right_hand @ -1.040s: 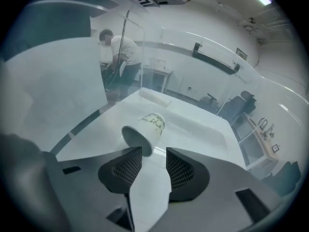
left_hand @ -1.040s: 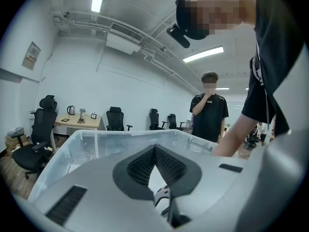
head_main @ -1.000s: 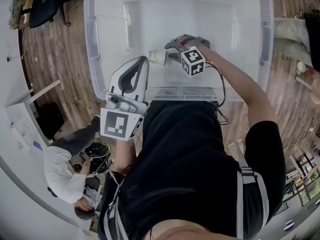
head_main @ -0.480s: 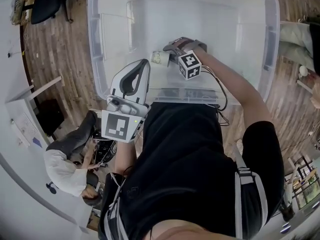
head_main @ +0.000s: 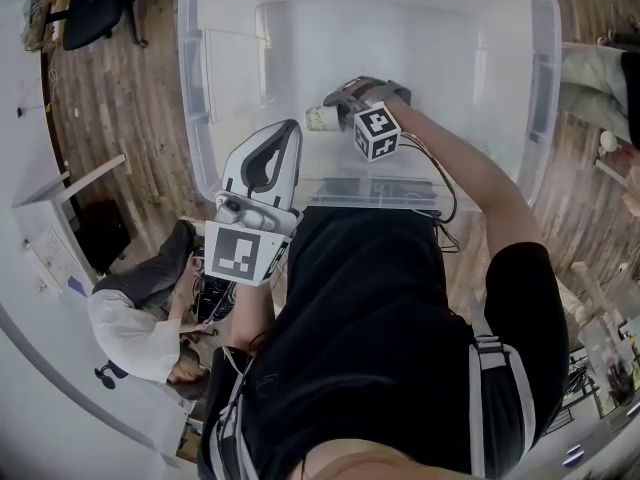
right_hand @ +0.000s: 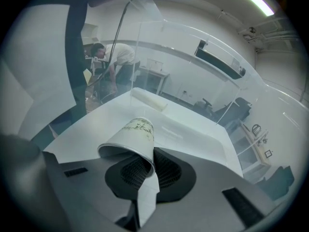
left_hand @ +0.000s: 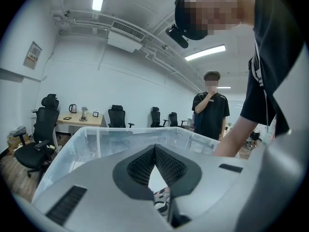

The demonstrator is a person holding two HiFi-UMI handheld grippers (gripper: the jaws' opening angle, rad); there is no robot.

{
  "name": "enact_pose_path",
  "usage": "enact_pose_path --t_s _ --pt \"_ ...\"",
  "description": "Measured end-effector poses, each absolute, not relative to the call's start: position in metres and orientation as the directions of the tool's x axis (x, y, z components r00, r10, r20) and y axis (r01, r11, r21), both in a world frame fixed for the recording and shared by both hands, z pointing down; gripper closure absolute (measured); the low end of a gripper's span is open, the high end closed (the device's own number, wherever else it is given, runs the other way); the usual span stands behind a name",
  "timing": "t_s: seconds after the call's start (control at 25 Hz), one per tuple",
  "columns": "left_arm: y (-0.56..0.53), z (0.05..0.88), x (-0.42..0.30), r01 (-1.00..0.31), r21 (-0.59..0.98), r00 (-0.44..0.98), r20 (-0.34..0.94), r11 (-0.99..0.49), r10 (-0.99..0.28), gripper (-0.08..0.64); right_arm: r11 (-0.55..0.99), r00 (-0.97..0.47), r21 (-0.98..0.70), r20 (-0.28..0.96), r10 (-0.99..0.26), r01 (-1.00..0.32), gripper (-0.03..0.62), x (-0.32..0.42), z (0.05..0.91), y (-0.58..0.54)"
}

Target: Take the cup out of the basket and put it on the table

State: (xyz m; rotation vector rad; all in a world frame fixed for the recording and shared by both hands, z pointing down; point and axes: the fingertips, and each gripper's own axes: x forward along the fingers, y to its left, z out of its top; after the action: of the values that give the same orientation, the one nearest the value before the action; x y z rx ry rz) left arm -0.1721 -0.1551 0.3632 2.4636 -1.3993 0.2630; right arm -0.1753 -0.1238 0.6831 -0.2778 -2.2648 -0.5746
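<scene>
- The white paper cup (right_hand: 129, 138) lies on its side in the clear plastic basket (head_main: 192, 98), mouth toward the right gripper (right_hand: 145, 166), whose closing jaws pinch its rim wall.
- The left gripper (left_hand: 155, 151), closed and empty, hangs farther off.

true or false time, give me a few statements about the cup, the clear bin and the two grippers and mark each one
1. The cup is inside the clear bin. True.
2. The left gripper holds the cup. False: its jaws are together and empty; the right gripper has the cup's wall between its closing jaws.
3. The cup is white with dark print. True.
4. The cup stands upright on a table. False: it is tipped over in the bin.
</scene>
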Motion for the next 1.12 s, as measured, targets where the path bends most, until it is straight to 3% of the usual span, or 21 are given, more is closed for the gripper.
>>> enact_pose_path --t_s 0.4,1.12 --pt "-0.154 0.361 -0.176 -0.858 0.16 0.513 0.296 -0.488 -0.806 0.541 0.895 -0.711 0.314 0.704 0.003 0.316 0.568 -0.187 0.659 -0.133" --pt "-0.146 0.347 -0.17 -0.85 0.153 0.527 0.254 -0.504 -0.811 0.541 0.946 -0.773 0.306 0.623 -0.117 0.104 0.569 -0.164 0.566 -0.17"
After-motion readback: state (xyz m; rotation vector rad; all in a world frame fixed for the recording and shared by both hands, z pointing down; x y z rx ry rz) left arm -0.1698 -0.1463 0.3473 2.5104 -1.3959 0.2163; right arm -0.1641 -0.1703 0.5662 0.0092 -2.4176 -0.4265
